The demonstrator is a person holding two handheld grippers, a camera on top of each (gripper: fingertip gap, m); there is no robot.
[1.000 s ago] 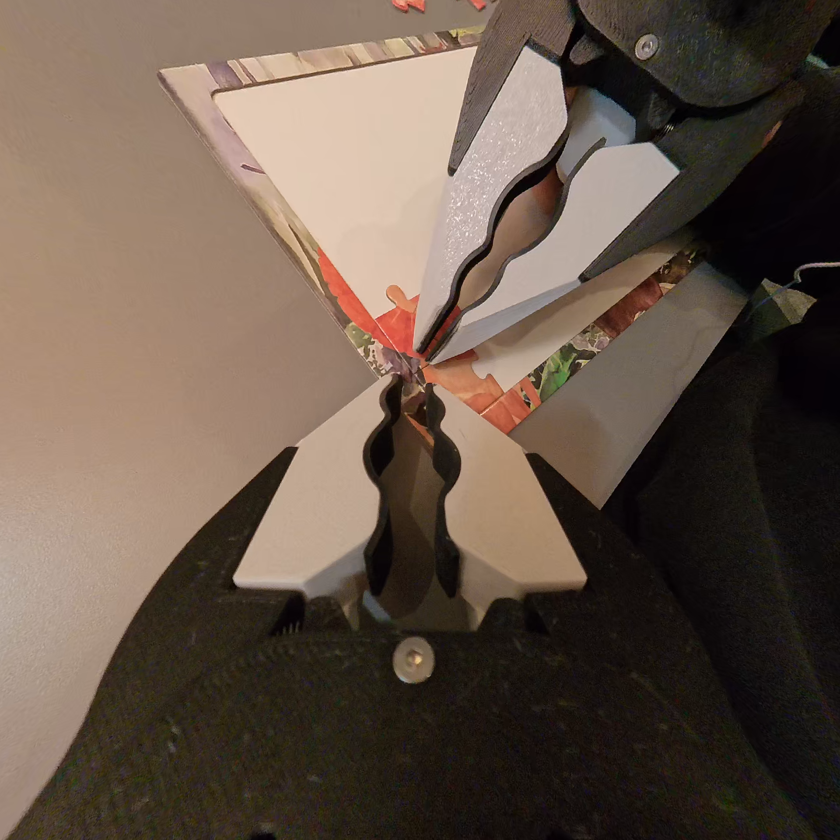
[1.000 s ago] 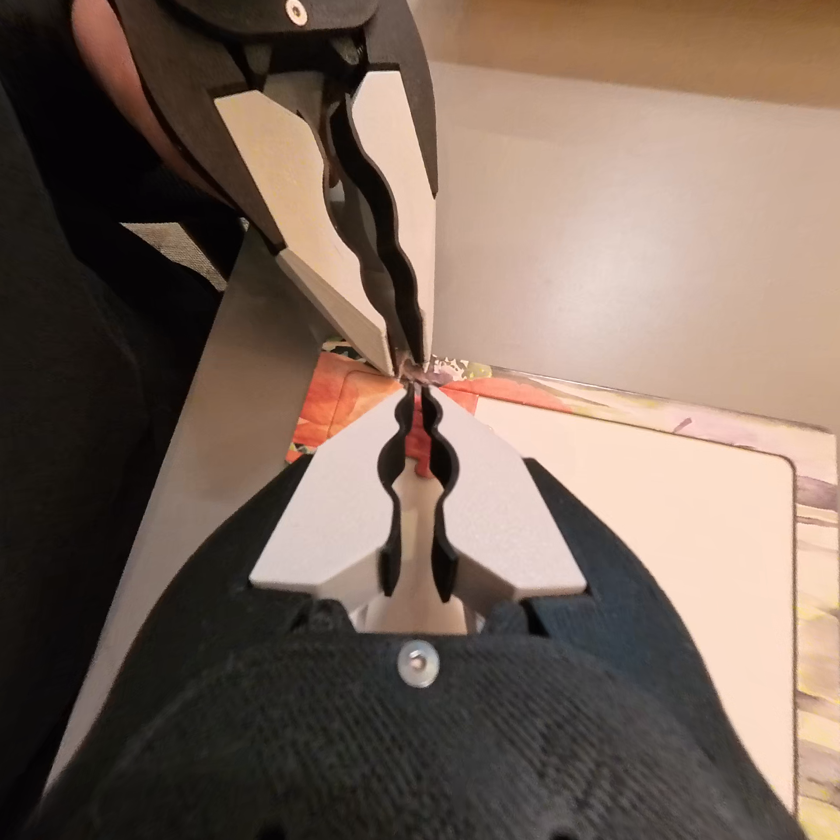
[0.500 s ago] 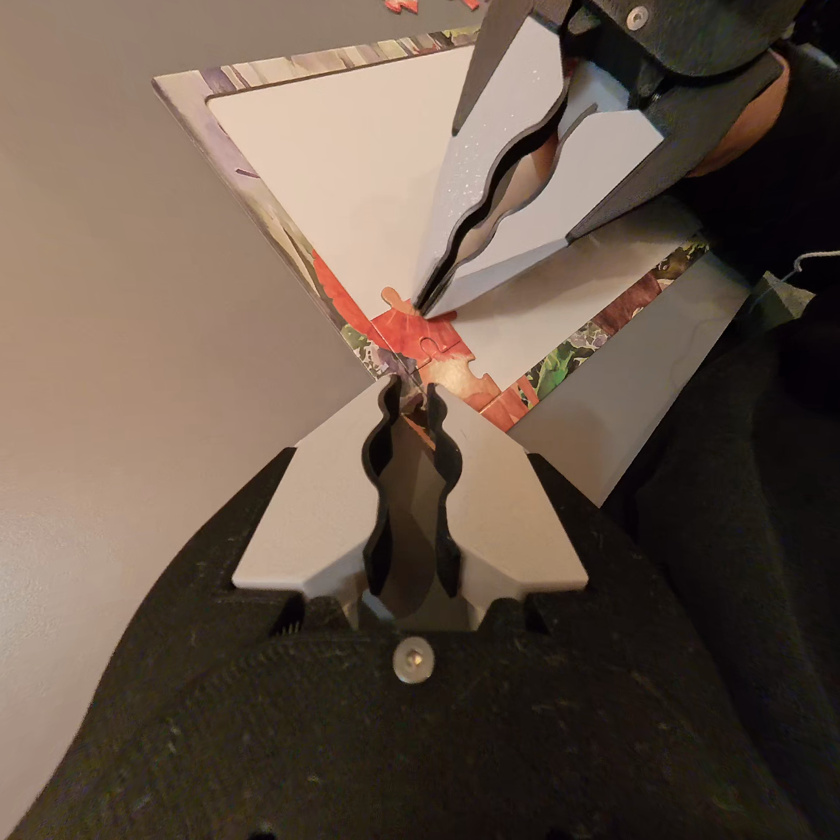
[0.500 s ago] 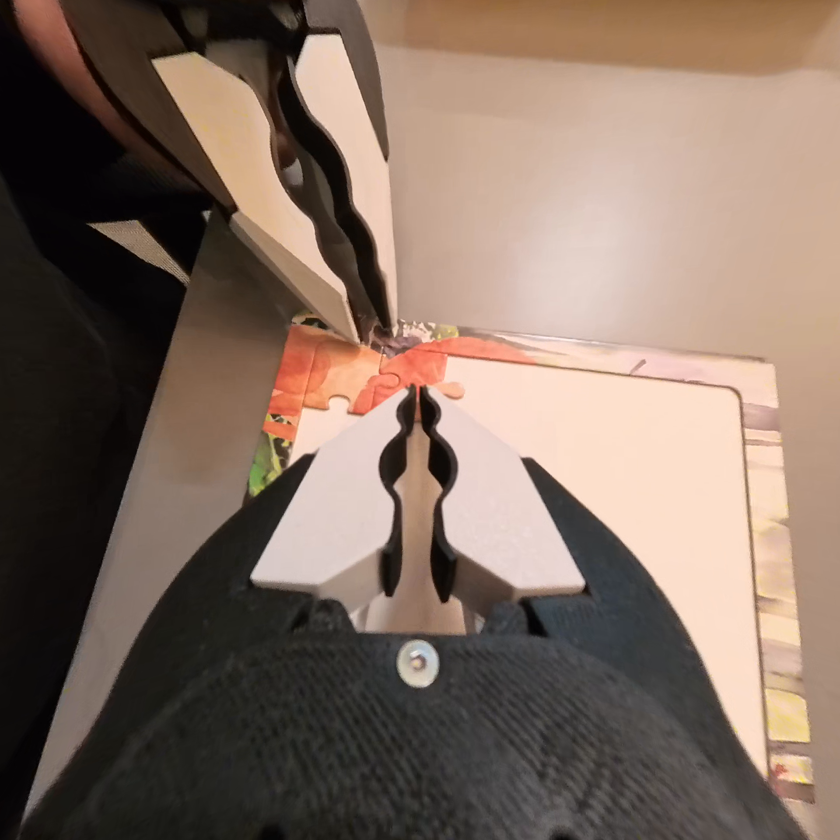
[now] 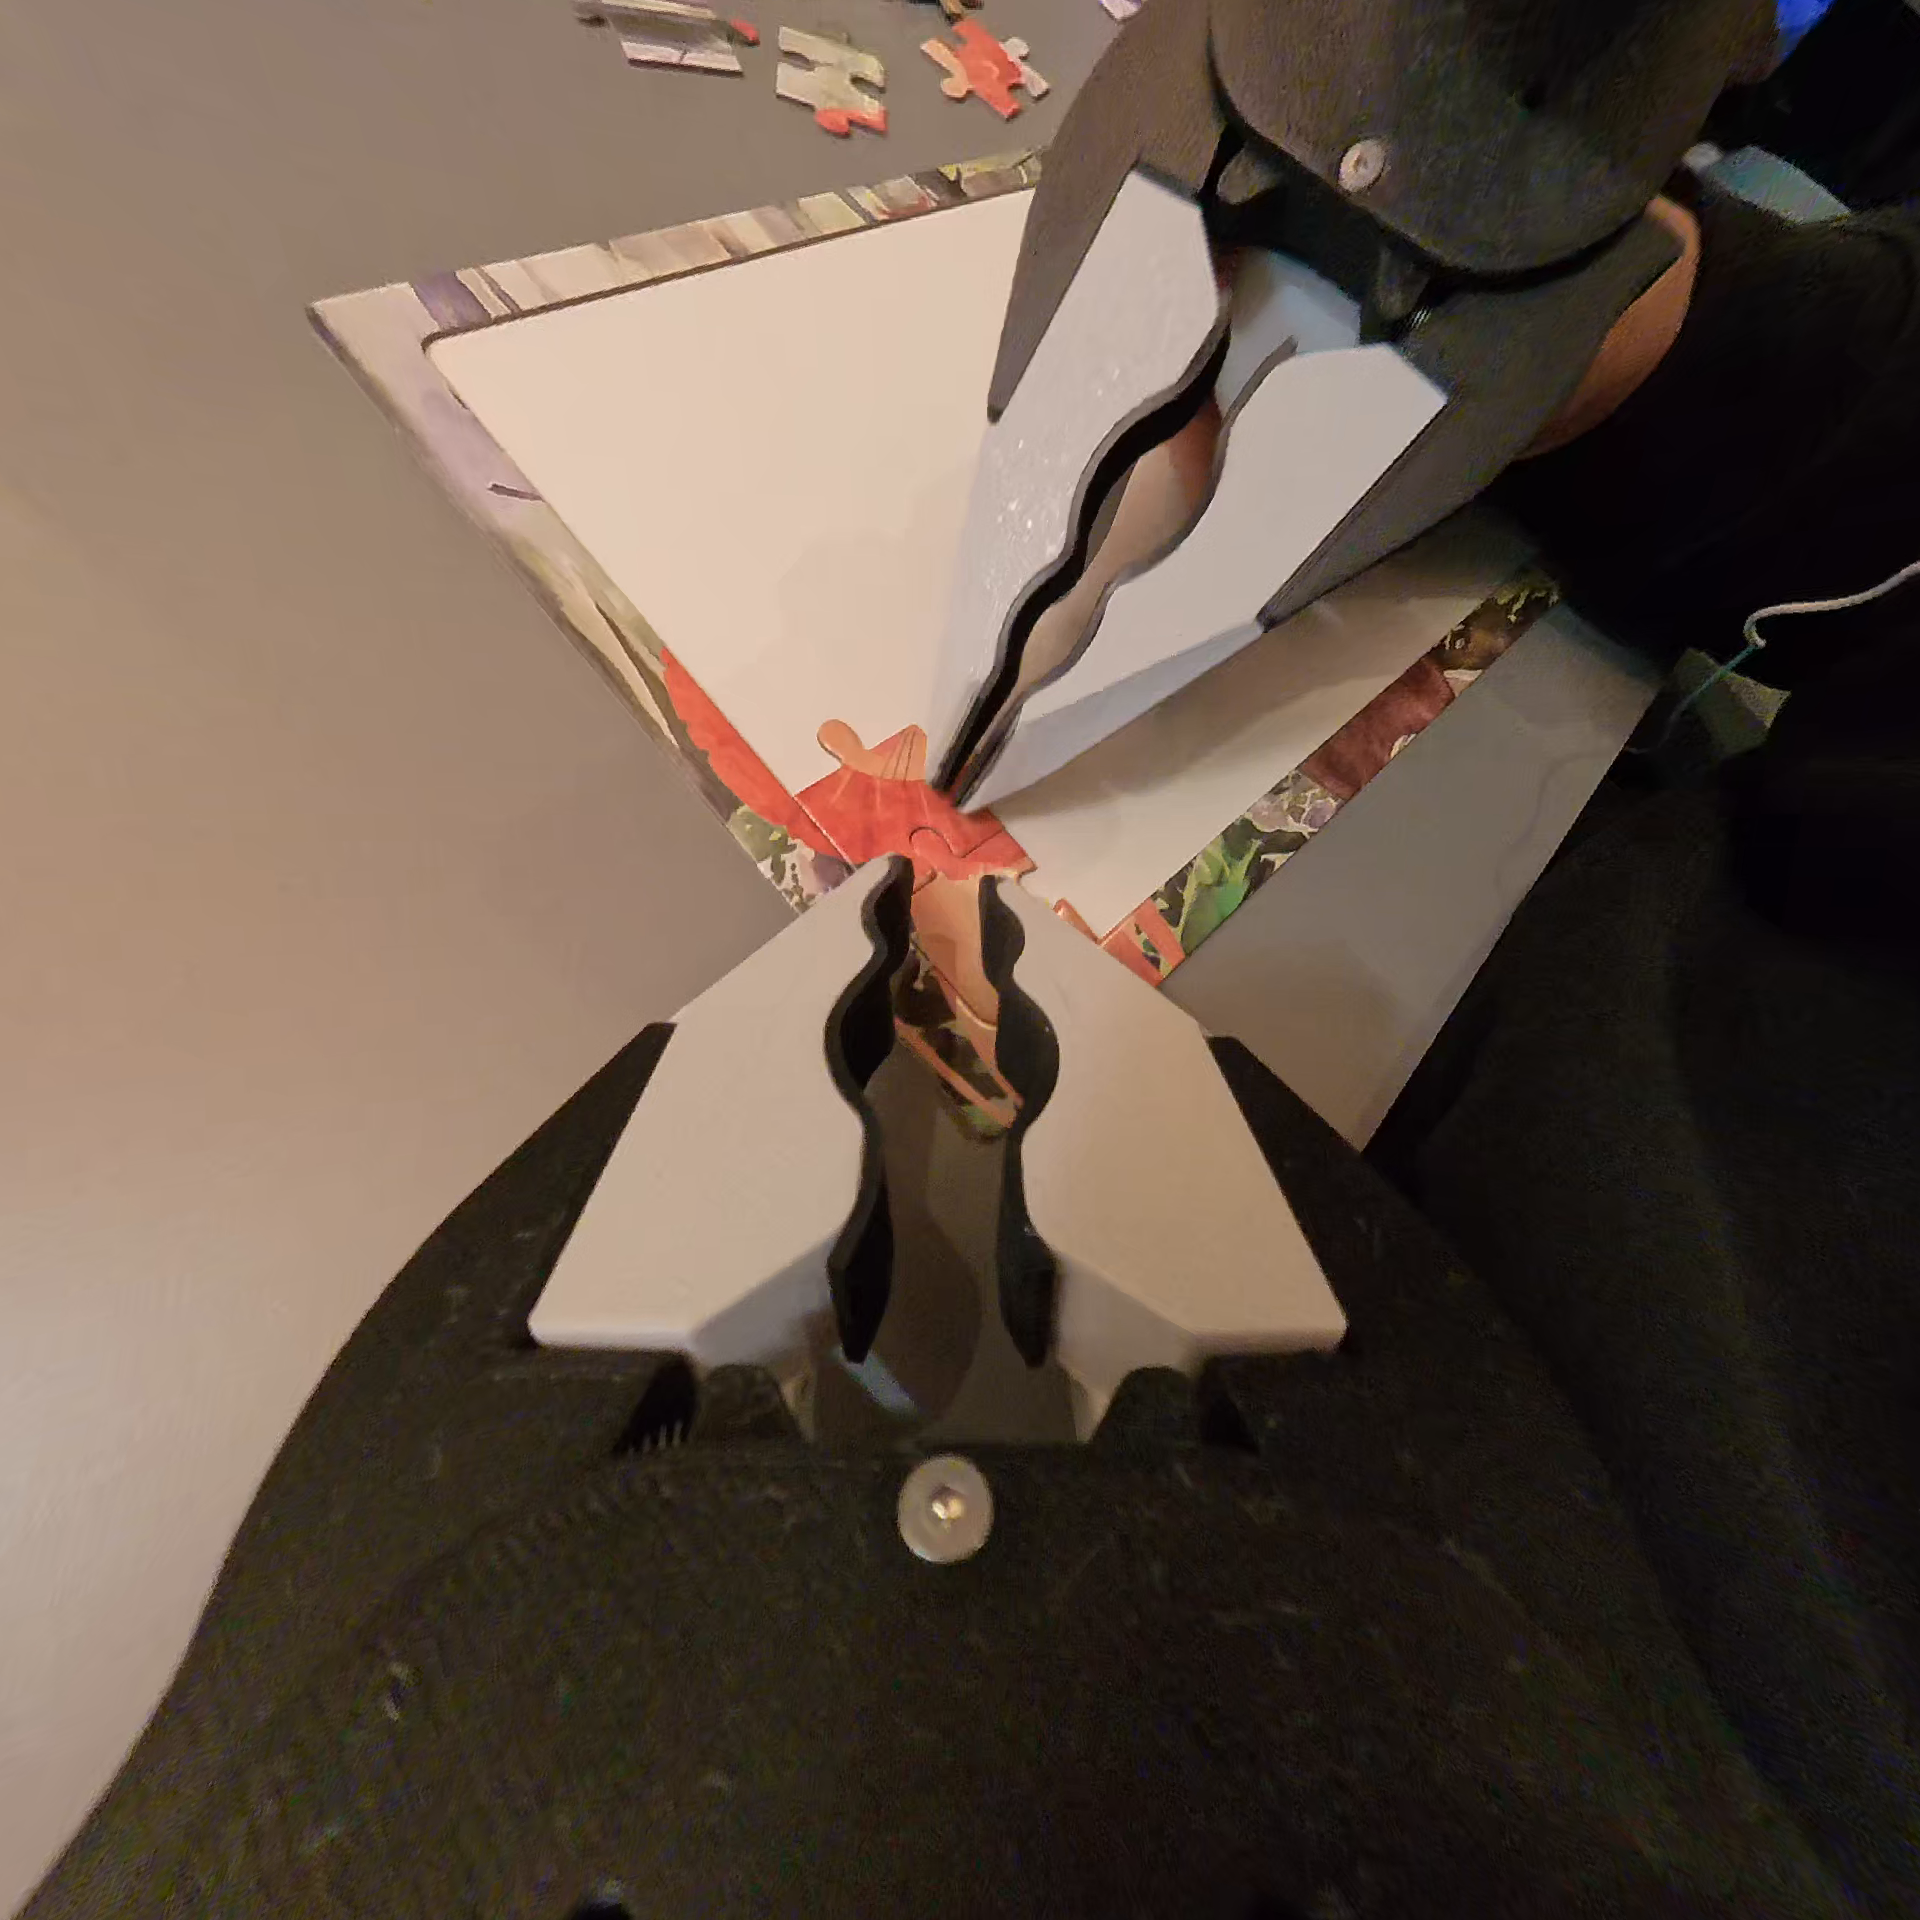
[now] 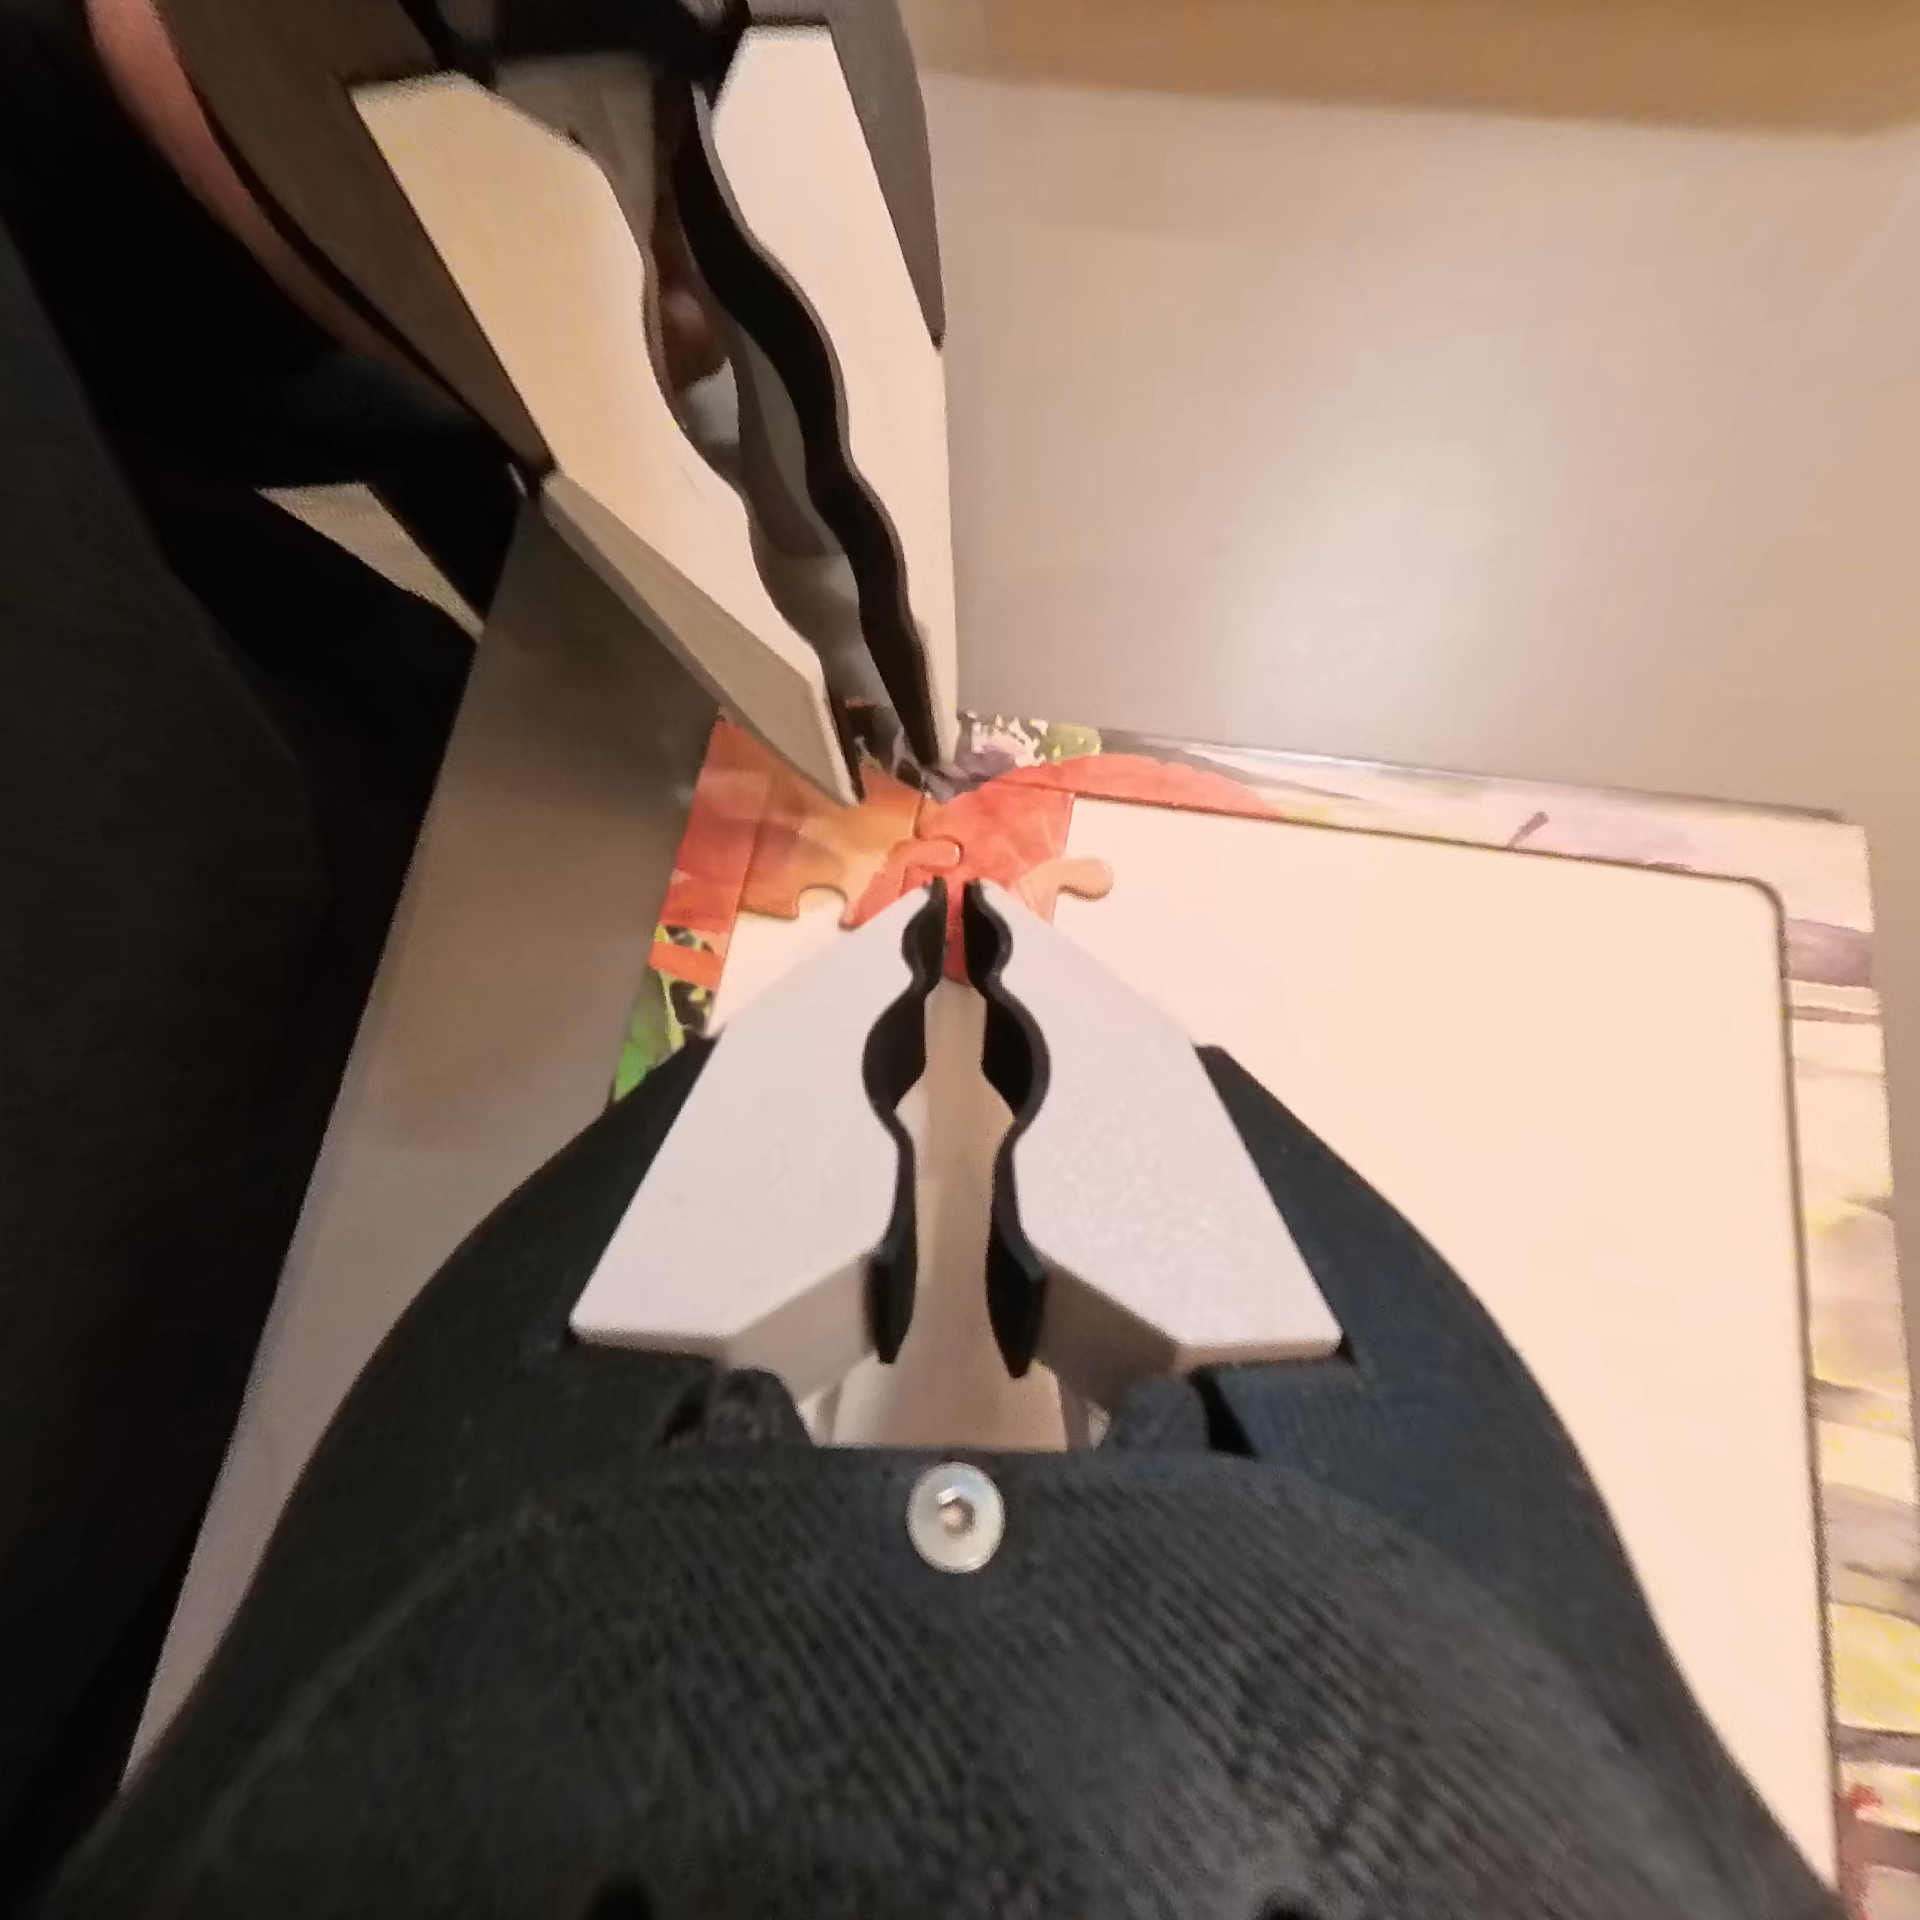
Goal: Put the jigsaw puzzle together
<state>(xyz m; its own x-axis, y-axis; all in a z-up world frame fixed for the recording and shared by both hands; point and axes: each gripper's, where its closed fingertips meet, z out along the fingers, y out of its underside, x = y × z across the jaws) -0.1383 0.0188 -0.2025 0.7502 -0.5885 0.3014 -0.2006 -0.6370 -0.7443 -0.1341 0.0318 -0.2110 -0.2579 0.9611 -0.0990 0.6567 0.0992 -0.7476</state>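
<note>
The orange puzzle pieces (image 5: pixel 904 800) lie joined in the tray's (image 5: pixel 727 457) 6 o'clock corner on the desk (image 5: pixel 260 727). Left gripper (image 5: pixel 940 878) and right gripper (image 6: pixel 954 891) press nearly closed tips on them, holding nothing. Pieces look light, thin, bendable; best pinched by edges.

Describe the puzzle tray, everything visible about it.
The puzzle tray lies flat on the grey table, close to its near edge. It looks like cardboard: a flat board with a printed picture border in purple, grey, green and red around a plain cream recess. The recess is mostly bare; a few joined orange-red pieces fill one corner. The right tongs and left tongs, both nearly closed, meet over that corner. Loose pieces lie on the table beyond it.
</note>
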